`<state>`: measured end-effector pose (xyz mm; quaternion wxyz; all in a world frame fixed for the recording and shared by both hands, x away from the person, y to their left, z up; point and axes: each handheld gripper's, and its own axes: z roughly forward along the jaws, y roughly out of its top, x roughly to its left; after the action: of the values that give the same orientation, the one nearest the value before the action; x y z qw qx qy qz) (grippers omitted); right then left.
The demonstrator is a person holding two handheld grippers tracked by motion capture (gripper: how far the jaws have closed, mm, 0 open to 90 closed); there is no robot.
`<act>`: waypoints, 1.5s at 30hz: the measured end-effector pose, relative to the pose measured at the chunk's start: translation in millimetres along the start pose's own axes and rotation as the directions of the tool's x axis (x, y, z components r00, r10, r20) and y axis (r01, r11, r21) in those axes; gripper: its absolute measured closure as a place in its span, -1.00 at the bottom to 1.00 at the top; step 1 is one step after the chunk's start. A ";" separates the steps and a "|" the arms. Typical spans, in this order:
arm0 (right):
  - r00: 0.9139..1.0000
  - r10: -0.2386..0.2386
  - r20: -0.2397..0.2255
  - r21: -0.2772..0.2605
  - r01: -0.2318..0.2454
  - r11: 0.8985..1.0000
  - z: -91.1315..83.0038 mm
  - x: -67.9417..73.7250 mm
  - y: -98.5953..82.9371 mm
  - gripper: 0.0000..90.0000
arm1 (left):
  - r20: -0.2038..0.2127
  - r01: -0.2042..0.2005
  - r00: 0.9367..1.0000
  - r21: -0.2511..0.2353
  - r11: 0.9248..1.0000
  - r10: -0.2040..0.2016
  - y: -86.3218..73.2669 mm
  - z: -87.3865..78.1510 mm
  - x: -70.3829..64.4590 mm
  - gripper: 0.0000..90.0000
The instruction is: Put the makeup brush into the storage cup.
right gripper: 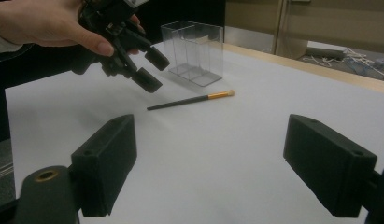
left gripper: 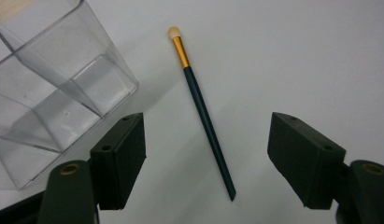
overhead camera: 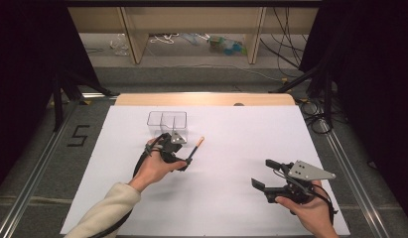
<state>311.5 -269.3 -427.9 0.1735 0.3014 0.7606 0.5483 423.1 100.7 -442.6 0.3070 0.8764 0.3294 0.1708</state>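
Observation:
A thin makeup brush [overhead camera: 195, 148] with a dark handle, gold ferrule and pale tip lies flat on the white table sheet [overhead camera: 231, 198]. My left gripper [overhead camera: 178, 157] hovers over its handle end, open. In the left gripper view the brush [left gripper: 203, 112] lies between the two spread jaws of that gripper [left gripper: 206, 161], untouched. A clear plastic organiser [overhead camera: 167, 124] with compartments stands upright just behind, empty. My right gripper [overhead camera: 262, 172] is open at the near right with nothing between its jaws. The right gripper view shows the brush [right gripper: 189, 100], the organiser [right gripper: 194, 51] and the left gripper [right gripper: 143, 65].
The white sheet covers most of the wooden table [overhead camera: 206, 98]. Cables [overhead camera: 291, 44] and shelving sit on the floor beyond the far edge. Dark curtains flank both sides.

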 end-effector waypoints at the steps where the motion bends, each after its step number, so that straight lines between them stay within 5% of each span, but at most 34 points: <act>1: 1.000 0.000 0.000 0.000 0.000 1.000 0.0 0.0 0.0 -0.59 | -0.001 0.020 1.000 -0.011 1.000 -0.020 0.5 2.0 -1.2 -0.38; 8: 1.000 -0.007 0.005 -0.005 0.007 1.000 0.6 -0.6 -0.4 -0.59 | 0.003 -0.010 1.000 0.026 1.000 0.010 5.1 10.5 2.6 -0.37; 23: 1.000 0.006 -0.006 -0.016 -0.006 1.000 2.2 -0.4 -1.3 -0.58 | 0.028 -0.004 1.000 0.104 0.995 0.001 12.4 34.0 1.6 -0.31; 32: 1.000 0.000 -0.004 -0.028 0.000 1.000 2.8 -1.7 -1.7 -0.58 | 0.064 -0.028 0.998 0.184 0.982 0.016 17.1 48.1 -2.1 -0.25; 39: 1.000 0.005 -0.011 -0.041 -0.005 0.999 3.1 -1.9 -2.2 -0.58 | 0.078 -0.023 0.997 0.207 0.978 0.007 20.4 54.8 -0.7 -0.23; 45: 1.000 0.000 -0.010 -0.038 0.000 0.999 3.2 -2.1 -2.3 -0.58 | 0.100 0.027 0.994 0.216 0.976 -0.049 19.4 56.5 3.2 -0.21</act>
<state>314.4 -268.8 -431.2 0.1755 0.2955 0.7508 0.5640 463.0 67.2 -472.2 0.2310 0.9056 0.3461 0.0824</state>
